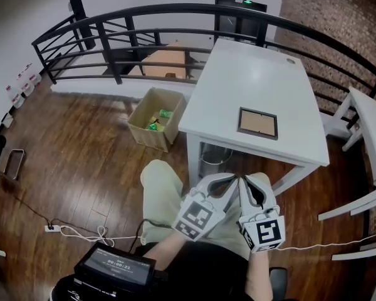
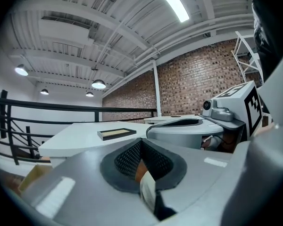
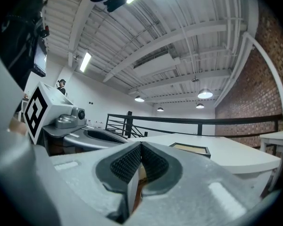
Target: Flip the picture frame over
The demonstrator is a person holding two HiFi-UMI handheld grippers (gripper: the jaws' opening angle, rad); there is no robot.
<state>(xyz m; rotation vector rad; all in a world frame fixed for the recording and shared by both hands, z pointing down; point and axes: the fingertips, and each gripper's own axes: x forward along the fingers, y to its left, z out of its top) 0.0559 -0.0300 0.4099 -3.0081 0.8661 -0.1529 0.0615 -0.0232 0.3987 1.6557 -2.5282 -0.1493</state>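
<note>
A dark picture frame (image 1: 257,123) with a tan panel lies flat on the white table (image 1: 250,86), near its front edge. From the left gripper view the frame (image 2: 116,133) sits ahead to the left; from the right gripper view the same frame (image 3: 190,149) sits ahead to the right. Both grippers hover side by side below the table's front edge, above the person's lap. My left gripper (image 1: 233,179) is shut with nothing in it. My right gripper (image 1: 243,180) is also shut and holds nothing. Neither touches the frame.
A cardboard box (image 1: 155,118) with green items stands on the wooden floor left of the table. A black railing (image 1: 175,17) curves behind. White furniture (image 1: 370,124) stands at the right. A tablet (image 1: 116,265) rests on the person's lap.
</note>
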